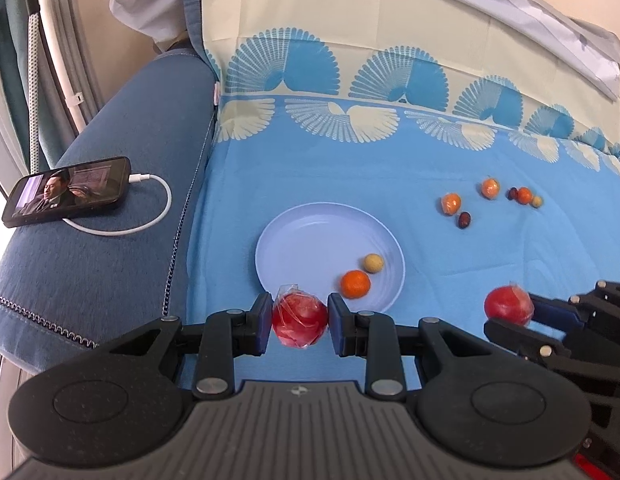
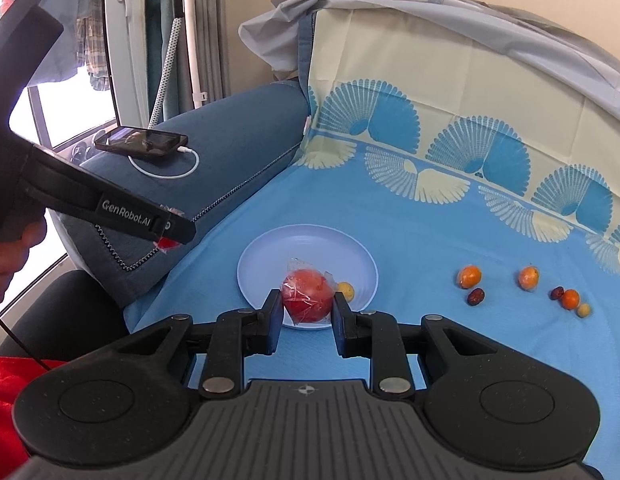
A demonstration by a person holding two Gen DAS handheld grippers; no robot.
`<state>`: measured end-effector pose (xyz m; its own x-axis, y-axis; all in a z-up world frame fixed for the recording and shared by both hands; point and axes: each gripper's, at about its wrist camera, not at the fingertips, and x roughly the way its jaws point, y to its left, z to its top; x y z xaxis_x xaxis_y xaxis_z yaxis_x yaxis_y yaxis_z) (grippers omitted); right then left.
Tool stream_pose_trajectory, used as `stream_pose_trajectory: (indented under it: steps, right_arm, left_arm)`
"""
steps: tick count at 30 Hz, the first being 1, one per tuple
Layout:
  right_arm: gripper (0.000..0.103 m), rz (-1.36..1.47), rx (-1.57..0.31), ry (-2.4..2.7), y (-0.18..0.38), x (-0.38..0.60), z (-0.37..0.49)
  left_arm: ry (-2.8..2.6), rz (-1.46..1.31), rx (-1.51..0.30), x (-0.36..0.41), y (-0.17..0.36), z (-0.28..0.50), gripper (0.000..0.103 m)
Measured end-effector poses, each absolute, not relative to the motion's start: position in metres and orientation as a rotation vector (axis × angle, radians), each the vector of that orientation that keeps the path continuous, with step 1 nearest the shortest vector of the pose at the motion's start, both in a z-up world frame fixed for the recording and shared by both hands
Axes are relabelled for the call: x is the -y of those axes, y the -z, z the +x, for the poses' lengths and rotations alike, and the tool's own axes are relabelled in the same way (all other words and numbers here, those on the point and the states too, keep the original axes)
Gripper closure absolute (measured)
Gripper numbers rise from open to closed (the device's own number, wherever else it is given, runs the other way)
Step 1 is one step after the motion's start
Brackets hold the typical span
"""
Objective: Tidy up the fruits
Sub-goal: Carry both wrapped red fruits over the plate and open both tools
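Red, plastic-wrapped fruit sits in both grippers. The left gripper (image 1: 300,322) has its fingers (image 1: 262,320) closed onto a wrapped red fruit (image 1: 300,320), the pads pressing it from either side, and holds it at the near rim of the pale blue plate (image 1: 306,232). The right gripper (image 2: 306,308) grips a second wrapped red fruit (image 2: 308,296) the same way, fingers (image 2: 275,314) drawn in tight against it, in front of the plate's near edge; from the left wrist view this gripper shows off to the right of the plate with its fruit at the fingertips.

The plate lies on a blue cloth (image 1: 430,280) with a fan pattern, spread over the sofa seat and up its back. On the plate, toward its right side, rest an orange fruit (image 1: 355,284) and, just beside it, a small yellowish ball-shaped fruit (image 1: 374,263). They are close to each other but I cannot tell if they touch.

Farther toward the right end of the seat, well apart from the plate, a loose scatter lies on the cloth: a wrapped orange fruit (image 1: 451,203) with a dark red fruit (image 1: 464,220) just beside it, another wrapped orange fruit (image 1: 490,188), then a tight cluster of a dark fruit (image 1: 512,193), an orange one (image 1: 524,195) and a small yellow one (image 1: 537,201).

On the sofa's dark blue armrest (image 1: 130,240), left of the cloth, a phone (image 1: 66,191) lies flat with its screen lit and a white cable (image 1: 150,208) plugged in, looping on the fabric.

A hand (image 2: 10,256) holds the left gripper's handle.
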<state>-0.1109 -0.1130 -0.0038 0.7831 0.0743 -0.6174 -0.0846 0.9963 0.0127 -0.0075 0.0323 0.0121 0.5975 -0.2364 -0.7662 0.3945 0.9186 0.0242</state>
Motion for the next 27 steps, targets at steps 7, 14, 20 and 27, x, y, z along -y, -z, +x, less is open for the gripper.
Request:
stream_pose_trajectory:
  steps: [7, 14, 20, 27]
  right_arm:
    - [0.076, -0.003, -0.691, -0.095, 0.014, 0.114, -0.082]
    - [0.076, 0.008, -0.716, -0.088, 0.030, 0.120, -0.050]
    - [0.076, 0.019, -0.747, -0.084, 0.056, 0.125, -0.015]
    - [0.076, 0.034, -0.788, -0.090, 0.083, 0.132, 0.024]
  left_arm:
    - [0.364, 0.174, -0.880, -0.027, -0.006, 0.022, 0.070]
    - [0.375, 0.170, -0.891, -0.017, 0.003, 0.055, 0.070]
    - [0.371, 0.210, -0.932, 0.001, 0.027, 0.087, 0.070]
    - [0.373, 0.225, -0.976, 0.017, 0.055, 0.121, 0.070]
